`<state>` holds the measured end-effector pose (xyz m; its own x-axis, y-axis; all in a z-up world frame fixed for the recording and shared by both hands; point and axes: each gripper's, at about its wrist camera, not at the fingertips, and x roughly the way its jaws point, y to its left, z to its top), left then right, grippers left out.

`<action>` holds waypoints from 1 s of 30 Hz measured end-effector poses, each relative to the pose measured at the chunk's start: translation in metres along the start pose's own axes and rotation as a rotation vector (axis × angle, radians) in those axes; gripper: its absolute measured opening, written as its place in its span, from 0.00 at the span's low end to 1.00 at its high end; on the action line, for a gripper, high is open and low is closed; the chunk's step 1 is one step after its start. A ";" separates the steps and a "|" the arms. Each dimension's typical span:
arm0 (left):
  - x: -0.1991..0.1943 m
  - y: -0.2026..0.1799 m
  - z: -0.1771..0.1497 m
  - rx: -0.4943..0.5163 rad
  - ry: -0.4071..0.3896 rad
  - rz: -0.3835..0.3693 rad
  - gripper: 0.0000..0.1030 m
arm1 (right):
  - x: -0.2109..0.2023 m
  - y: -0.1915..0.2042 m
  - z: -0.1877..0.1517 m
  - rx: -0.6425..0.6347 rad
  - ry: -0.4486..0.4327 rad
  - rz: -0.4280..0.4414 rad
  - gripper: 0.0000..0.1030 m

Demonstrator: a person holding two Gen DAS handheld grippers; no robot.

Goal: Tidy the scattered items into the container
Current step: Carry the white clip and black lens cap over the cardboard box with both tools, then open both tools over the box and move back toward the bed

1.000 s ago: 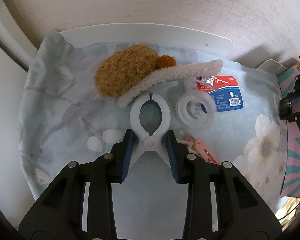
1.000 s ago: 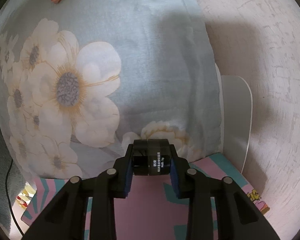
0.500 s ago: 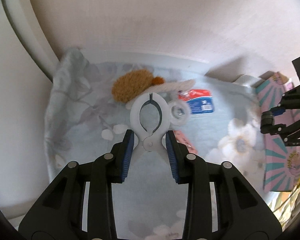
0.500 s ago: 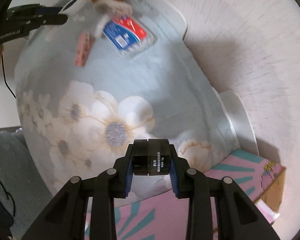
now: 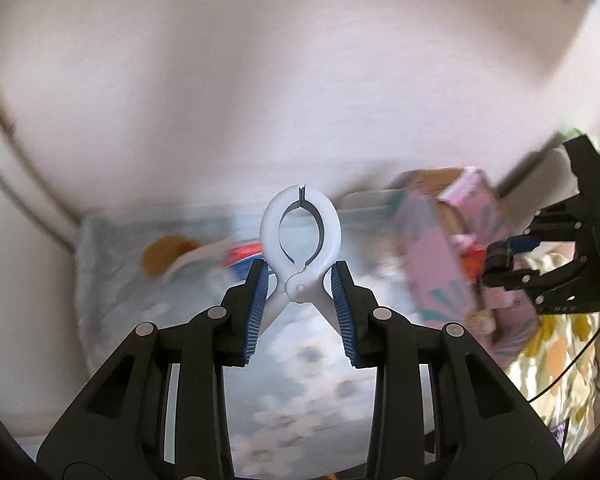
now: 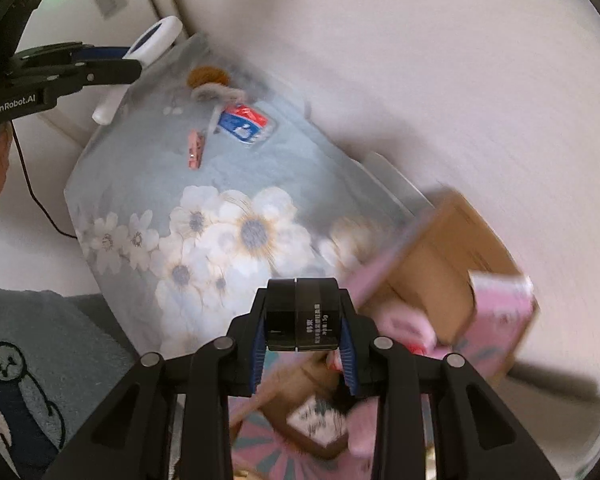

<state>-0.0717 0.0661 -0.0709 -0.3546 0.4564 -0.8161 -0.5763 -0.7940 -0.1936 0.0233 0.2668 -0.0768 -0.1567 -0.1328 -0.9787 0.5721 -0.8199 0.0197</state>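
Observation:
My left gripper is shut on a large white plastic clip and holds it high above the floral cloth. My right gripper is shut on a small black block with white print, above the open pink cardboard box. In the right wrist view the brown knitted item, the blue-red packet and a pink clothespin lie on the cloth. The left gripper with the clip shows at upper left. The right gripper shows at the right of the left wrist view, over the box.
The box holds pink and red items. A grey rug with a penguin picture lies at lower left. A pale wall stands behind the cloth-covered table. A black cable hangs at left.
Both grippers have risen and pulled back from the cloth. The left has swung right with the clip. The right has moved over the open box with the block.

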 end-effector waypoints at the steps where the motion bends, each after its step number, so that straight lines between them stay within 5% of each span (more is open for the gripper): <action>1: -0.001 -0.011 0.003 0.018 -0.004 -0.015 0.29 | -0.006 -0.006 -0.011 0.021 -0.007 -0.011 0.28; 11: 0.043 -0.137 0.019 0.189 0.047 -0.154 0.29 | -0.002 -0.030 -0.101 0.210 -0.015 -0.048 0.28; 18: 0.103 -0.199 0.005 0.268 0.129 -0.179 0.29 | -0.001 -0.042 -0.133 0.312 -0.087 0.007 0.28; 30: 0.161 -0.229 -0.015 0.288 0.192 -0.129 0.29 | 0.030 -0.048 -0.147 0.339 -0.132 0.042 0.28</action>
<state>0.0147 0.3157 -0.1667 -0.1369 0.4401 -0.8874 -0.8007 -0.5767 -0.1625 0.1096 0.3842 -0.1368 -0.2546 -0.2227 -0.9411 0.2843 -0.9474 0.1472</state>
